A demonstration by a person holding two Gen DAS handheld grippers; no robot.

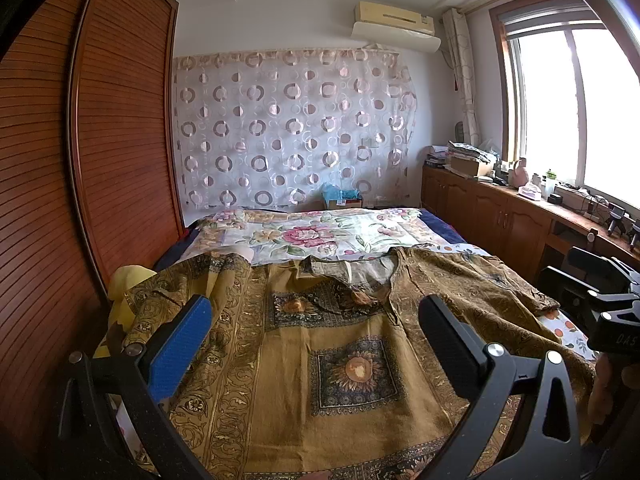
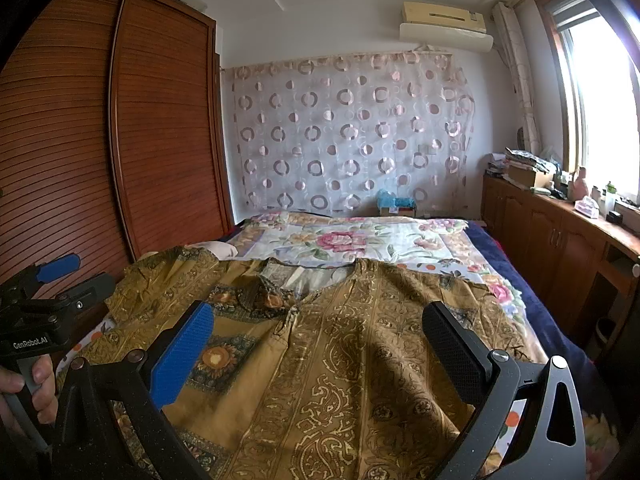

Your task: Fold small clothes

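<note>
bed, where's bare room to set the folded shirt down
Free: the floral sheet between the brown shirt's collar and the circle curtain. Narrow strip by the shirt's right sleeve. Crowded: the window counter, and the near bed under the shirt.

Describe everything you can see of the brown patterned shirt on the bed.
The shirt is mustard brown, thin woven cloth by its look, printed with scrollwork bands and dark squares holding sunflowers. It lies spread flat, front up, on the flowered bedsheet, neckline toward the far wall, sleeves out to both sides, slightly wrinkled. Both claws, left and right, hang open above it, gripping nothing.
</note>
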